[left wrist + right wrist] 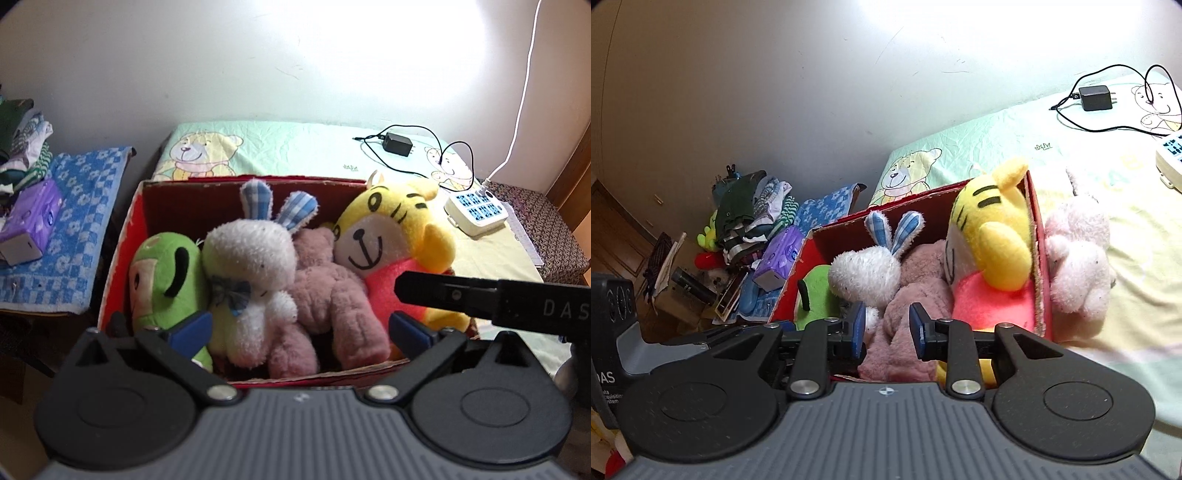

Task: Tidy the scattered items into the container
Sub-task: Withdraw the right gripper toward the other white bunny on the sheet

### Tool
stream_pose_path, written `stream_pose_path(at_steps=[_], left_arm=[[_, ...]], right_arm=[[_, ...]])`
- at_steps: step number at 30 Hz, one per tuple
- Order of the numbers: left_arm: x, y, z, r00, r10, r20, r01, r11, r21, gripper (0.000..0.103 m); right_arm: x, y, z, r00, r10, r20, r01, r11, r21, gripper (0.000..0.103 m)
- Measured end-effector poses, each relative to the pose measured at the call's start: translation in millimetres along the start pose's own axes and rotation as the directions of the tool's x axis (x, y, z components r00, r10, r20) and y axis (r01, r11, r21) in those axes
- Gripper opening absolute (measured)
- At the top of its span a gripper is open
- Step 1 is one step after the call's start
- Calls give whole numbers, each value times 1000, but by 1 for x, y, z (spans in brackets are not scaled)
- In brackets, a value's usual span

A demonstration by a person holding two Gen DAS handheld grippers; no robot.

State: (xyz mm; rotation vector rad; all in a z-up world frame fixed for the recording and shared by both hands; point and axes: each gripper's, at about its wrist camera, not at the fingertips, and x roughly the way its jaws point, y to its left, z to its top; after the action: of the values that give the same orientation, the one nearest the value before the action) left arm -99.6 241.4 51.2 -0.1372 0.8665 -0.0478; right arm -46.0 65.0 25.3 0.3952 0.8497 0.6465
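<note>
1. Our left gripper [299, 328] hangs over the near edge of the red box [122, 254], its blue-padded fingers spread wide and holding nothing; the white rabbit [255, 266] and the mauve bear [328, 295] lie just beyond and between the fingertips.
2. Our right gripper [888, 325] sits at the same near edge, jaws partly apart with nothing pinched between them; the mauve bear [908, 295] lies directly ahead of the gap, and we cannot tell whether the pads touch its fur.
3. In the left wrist view the right gripper's black body crosses in front of the yellow tiger [391, 236] at the box's right end.
4. The red box [1039, 258] rests on the bed [1126, 229] near its left edge and holds four soft toys side by side: a green toy [166, 269] at the left wall, then the white rabbit [868, 273] with blue checked ears, the mauve bear, and the yellow tiger [993, 236] leaning against the right wall.
5. One pale pink toy [1078, 262] lies on the bed outside the box, touching the outer face of its right wall.
6. Toward the far right corner of the bed lie a black charger [397, 144] and a white power strip [474, 214].
</note>
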Motion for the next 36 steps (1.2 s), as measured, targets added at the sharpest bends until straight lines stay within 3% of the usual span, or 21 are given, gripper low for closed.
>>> stream_pose_path(at_steps=[5, 17, 21, 25, 27, 31, 33, 36], left_arm=[[-8, -47, 8, 999, -14, 49, 13, 1000, 16, 101], [8, -154, 7, 995, -47, 85, 44, 998, 37, 101], [13, -174, 2, 994, -46, 99, 41, 998, 50, 100], [14, -175, -1, 991, -99, 89, 99, 995, 12, 100], [11, -177, -2, 988, -112, 108, 111, 994, 19, 100], [21, -187, -5, 974, -205, 96, 203, 979, 21, 100], [28, -194, -9, 972, -214, 94, 211, 977, 39, 100], [45, -197, -17, 974, -216, 70, 215, 976, 23, 100]], right_arm=[[-31, -33, 14, 998, 65, 6, -65, 998, 6, 29], [-65, -131, 34, 998, 51, -44, -50, 998, 31, 30], [-58, -153, 39, 996, 46, -74, -45, 999, 18, 30], [-42, -174, 53, 991, 48, -124, -47, 999, 13, 30], [-35, -178, 60, 988, 42, -146, -45, 999, -15, 30], [-16, -178, 75, 980, 80, -184, -95, 993, -76, 30], [-3, -177, 85, 972, 114, -205, -133, 988, -79, 30], [18, -167, 99, 974, 99, -205, -132, 979, -154, 29]])
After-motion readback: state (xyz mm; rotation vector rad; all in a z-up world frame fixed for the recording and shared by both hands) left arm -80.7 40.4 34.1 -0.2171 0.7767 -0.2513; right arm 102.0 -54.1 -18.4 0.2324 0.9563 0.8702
